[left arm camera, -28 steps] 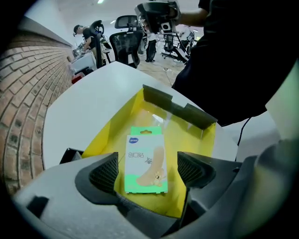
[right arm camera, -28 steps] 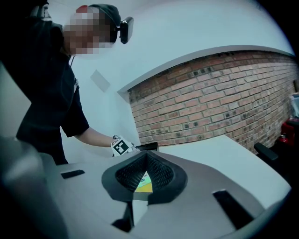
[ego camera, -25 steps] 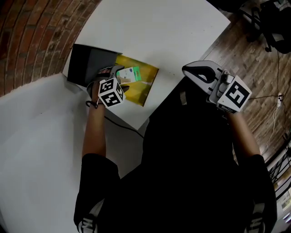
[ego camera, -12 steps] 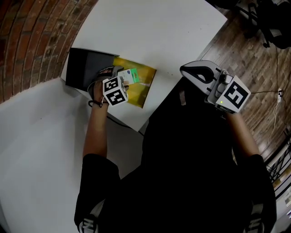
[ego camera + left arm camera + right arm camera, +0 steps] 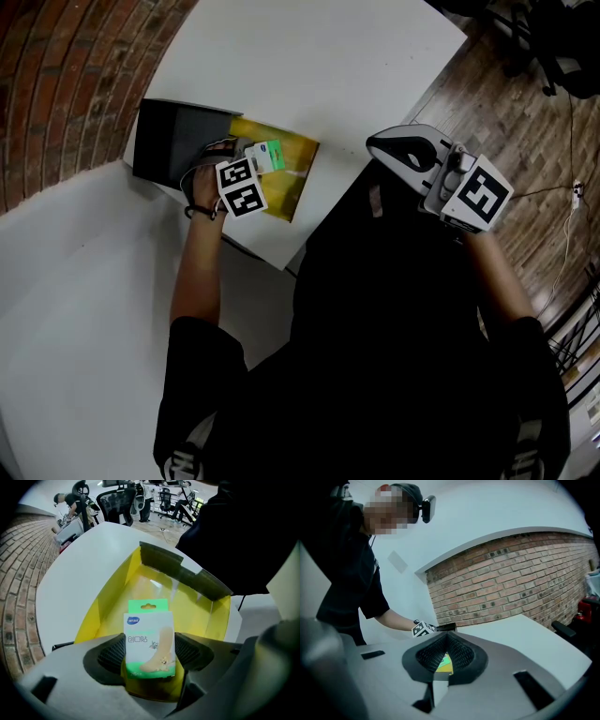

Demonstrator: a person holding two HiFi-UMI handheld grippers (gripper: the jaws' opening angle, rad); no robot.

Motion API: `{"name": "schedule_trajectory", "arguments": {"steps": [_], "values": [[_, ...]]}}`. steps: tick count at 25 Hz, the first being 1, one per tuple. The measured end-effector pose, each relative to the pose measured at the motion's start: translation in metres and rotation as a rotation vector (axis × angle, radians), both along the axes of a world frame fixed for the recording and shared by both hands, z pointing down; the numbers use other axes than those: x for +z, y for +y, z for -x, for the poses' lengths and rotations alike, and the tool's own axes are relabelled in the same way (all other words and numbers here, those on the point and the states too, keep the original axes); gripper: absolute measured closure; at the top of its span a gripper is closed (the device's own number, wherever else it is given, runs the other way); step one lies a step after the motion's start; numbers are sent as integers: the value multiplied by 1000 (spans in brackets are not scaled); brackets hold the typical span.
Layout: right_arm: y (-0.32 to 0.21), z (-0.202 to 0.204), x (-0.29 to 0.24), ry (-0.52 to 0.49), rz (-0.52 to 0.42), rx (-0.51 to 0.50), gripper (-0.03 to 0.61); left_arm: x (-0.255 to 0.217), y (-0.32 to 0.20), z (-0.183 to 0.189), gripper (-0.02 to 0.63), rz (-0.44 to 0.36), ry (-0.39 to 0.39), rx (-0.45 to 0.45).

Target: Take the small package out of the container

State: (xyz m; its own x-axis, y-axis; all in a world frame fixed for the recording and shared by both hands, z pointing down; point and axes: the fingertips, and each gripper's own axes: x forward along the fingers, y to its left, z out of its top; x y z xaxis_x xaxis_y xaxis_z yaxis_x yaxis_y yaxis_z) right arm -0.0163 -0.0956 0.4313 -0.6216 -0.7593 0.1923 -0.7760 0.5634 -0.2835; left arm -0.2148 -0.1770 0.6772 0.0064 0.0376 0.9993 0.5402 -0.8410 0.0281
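A small green-and-white package [image 5: 267, 156] lies in an open yellow box [image 5: 298, 173] with a black lid [image 5: 173, 136] folded back to the left. My left gripper [image 5: 253, 157] reaches down into the box. In the left gripper view the package [image 5: 149, 620] stands between the jaws of this gripper [image 5: 151, 645]. The jaws are closing, and their ribbed pads [image 5: 112, 654] meet the package's two side edges. The yellow box wall [image 5: 101, 609] rises around it. My right gripper [image 5: 377, 145] hangs shut and holds nothing over the table's right edge, pointing toward the box [image 5: 446, 667].
The box sits near the front edge of a white round table [image 5: 309, 56]. A brick wall [image 5: 66, 84] curves along the left, and wooden floor [image 5: 497, 84] lies to the right. A black cable [image 5: 253, 255] crosses the lower white surface [image 5: 75, 309]. Office chairs [image 5: 117, 503] stand far off.
My left gripper has shifted slightly right and forward over the box, and its marker cube has turned. The package lies in the same spot. The right gripper has barely moved.
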Motion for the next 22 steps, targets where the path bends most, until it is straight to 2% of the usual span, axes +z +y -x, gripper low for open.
{"name": "schedule_trajectory", "arguments": {"steps": [5,11,16,22], "values": [[0,1,-1,1,1,-7,574,-6,7,-5,282,30,37,-23],[-3,10,-7,1,-18,-37,572,-35,15,-16,284,48,167,-67],[-8,19,-15,8,-48,-100,572,-79,14,-29,285,59,370,-194],[-18,25,-34,31,-100,-189,572,-146,9,-39,285,88,686,-488]]}}
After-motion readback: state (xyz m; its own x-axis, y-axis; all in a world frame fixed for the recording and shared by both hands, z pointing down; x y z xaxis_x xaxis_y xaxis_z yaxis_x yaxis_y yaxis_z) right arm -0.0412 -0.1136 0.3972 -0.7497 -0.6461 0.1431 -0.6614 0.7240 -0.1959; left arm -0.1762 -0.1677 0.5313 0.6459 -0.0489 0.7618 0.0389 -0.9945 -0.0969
